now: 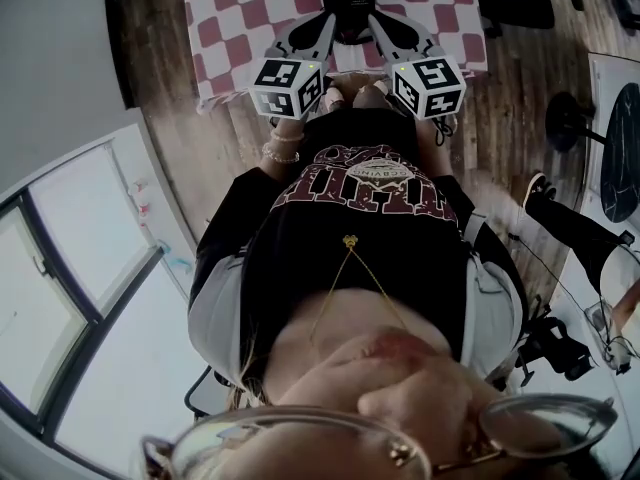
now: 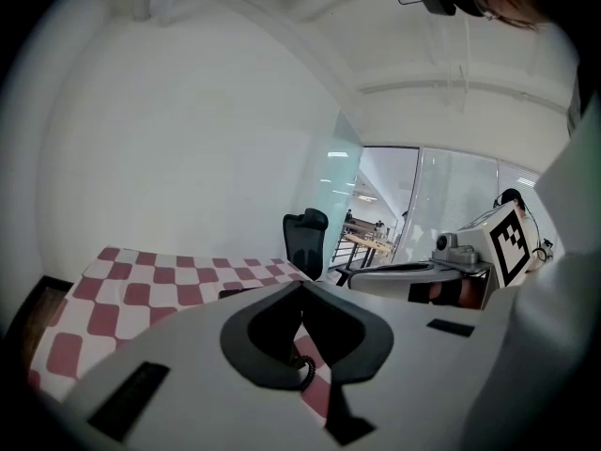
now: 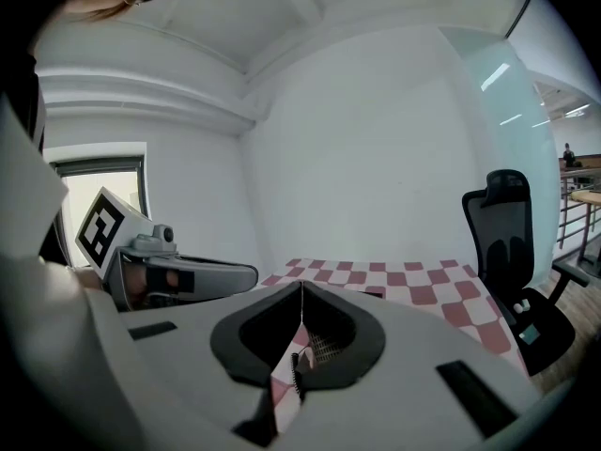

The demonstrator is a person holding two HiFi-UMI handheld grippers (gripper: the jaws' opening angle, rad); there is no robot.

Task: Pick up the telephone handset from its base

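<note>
The black telephone (image 1: 346, 0) stands on the red-and-white checked table (image 1: 228, 30), at the top of the head view. My left gripper (image 1: 323, 20) and right gripper (image 1: 382, 22) are side by side just in front of it, both pointing at it. In the left gripper view the jaws of the left gripper (image 2: 300, 284) meet at the tip with nothing between them, and a coiled black cord (image 2: 305, 371) shows through the gap below. The right gripper (image 3: 301, 283) is also shut and empty. Below its tips I see the cord (image 3: 295, 372) and a meshed part of the phone (image 3: 325, 347).
A black office chair (image 3: 513, 244) stands beyond the table's far right corner and shows again as the chair (image 2: 305, 239). Wooden floor (image 1: 160, 63) surrounds the table. A chair base (image 1: 570, 118) and another person's leg (image 1: 580, 230) are at the right.
</note>
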